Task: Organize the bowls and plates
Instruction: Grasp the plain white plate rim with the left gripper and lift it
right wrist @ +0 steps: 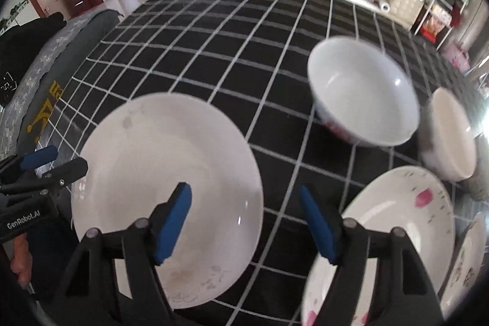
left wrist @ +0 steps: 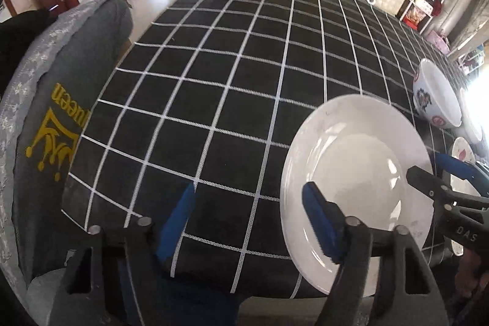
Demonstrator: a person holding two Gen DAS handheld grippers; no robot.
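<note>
From the left wrist: left gripper [left wrist: 249,213] tilted steeply down over the checked tablecloth [left wrist: 214,81], jaws apart and empty, right pad hanging over the near rim of the white plate [left wrist: 354,173]. Plate flat at the near table edge, likely for easy reach. Patterned bowl [left wrist: 437,100] upright beyond it.

From the right wrist: right gripper [right wrist: 246,219] likewise pitched down, jaws apart, gripping nothing, astride the gap between white plate and floral plate [right wrist: 394,210]. Bowl and a second white bowl [right wrist: 449,133] behind, unstacked, probably awaiting sorting.
</note>
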